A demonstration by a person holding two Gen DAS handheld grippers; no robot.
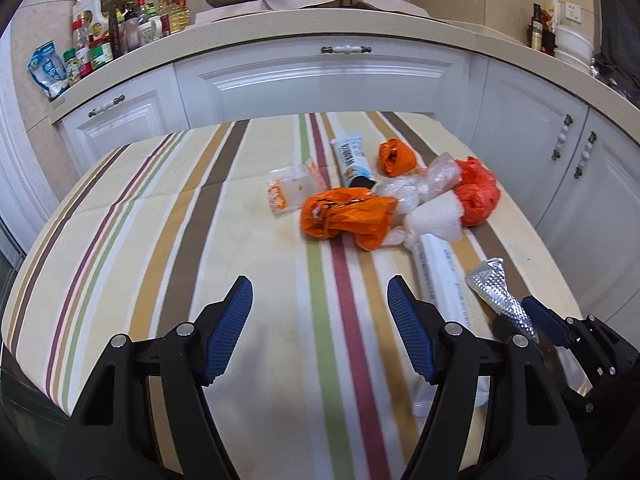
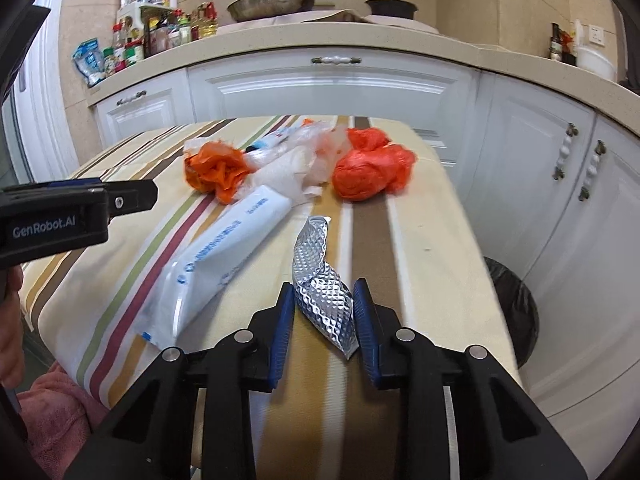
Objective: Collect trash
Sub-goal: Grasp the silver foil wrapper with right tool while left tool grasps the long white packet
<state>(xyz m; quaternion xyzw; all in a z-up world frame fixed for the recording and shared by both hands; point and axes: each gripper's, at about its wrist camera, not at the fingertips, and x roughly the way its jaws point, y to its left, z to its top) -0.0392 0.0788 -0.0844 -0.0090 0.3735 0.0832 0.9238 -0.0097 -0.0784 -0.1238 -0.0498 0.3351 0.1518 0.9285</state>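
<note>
The right tongs (image 2: 324, 320) have their blue pads against both sides of a crumpled silver foil wrapper (image 2: 320, 280), gripping its near end while the rest lies on the striped cloth of the desk (image 2: 432, 240), near its right edge. The left tongs (image 1: 320, 328) stand wide apart over bare cloth, holding nothing.

The other trash is heaped toward the far side of the desk: an orange plastic bag (image 1: 348, 216), a second, smaller orange bag (image 1: 396, 156), a red-orange bag (image 1: 478, 192), clear crumpled plastic (image 1: 416, 190), a small clear sachet (image 1: 290, 192), and a blue-and-white snack wrapper (image 1: 354, 160). A long white plastic pouch (image 2: 224, 256) lies just beside the foil wrapper, to its left.

On the floor beside the desk's right edge, a bin lined with a black bag (image 2: 516, 308) is partly visible; its contents cannot be seen.
</note>
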